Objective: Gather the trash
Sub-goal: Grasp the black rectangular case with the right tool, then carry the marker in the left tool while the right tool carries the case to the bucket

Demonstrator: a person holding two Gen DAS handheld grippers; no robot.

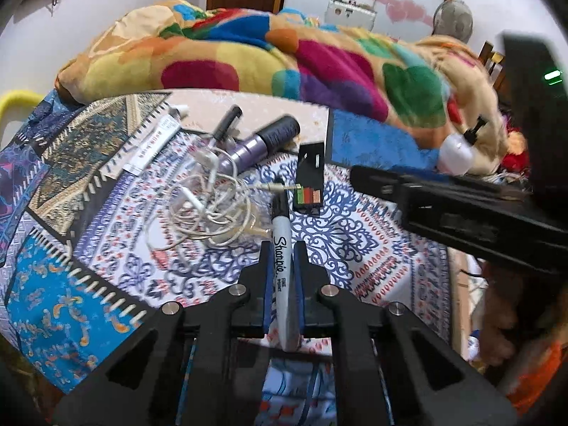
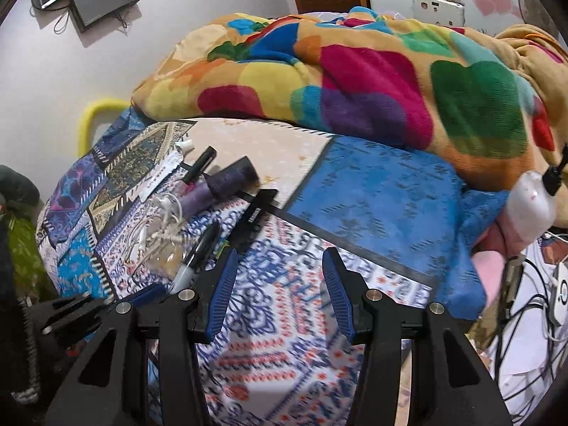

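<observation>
My left gripper [image 1: 283,248] is shut on a Sharpie marker [image 1: 281,248], cap pointing away, just above the patterned bedspread [image 1: 372,248]. Beyond it lie a tangle of white earphone cable [image 1: 209,206], a small black makeup palette [image 1: 310,184], a purple tube [image 1: 262,142], a black pen [image 1: 227,122] and a white flat tube [image 1: 156,142]. My right gripper [image 2: 280,266] is open and empty over the bedspread [image 2: 284,355], right of the marker [image 2: 195,259] and the palette [image 2: 255,220]. The right gripper also shows in the left wrist view [image 1: 443,198].
A bright multicoloured blanket [image 1: 284,60] is heaped at the back of the bed. A white pump bottle [image 2: 532,206] lies at the right by the blanket. Cables [image 2: 525,301] hang off the right side. A yellow bar [image 2: 92,117] stands at the left.
</observation>
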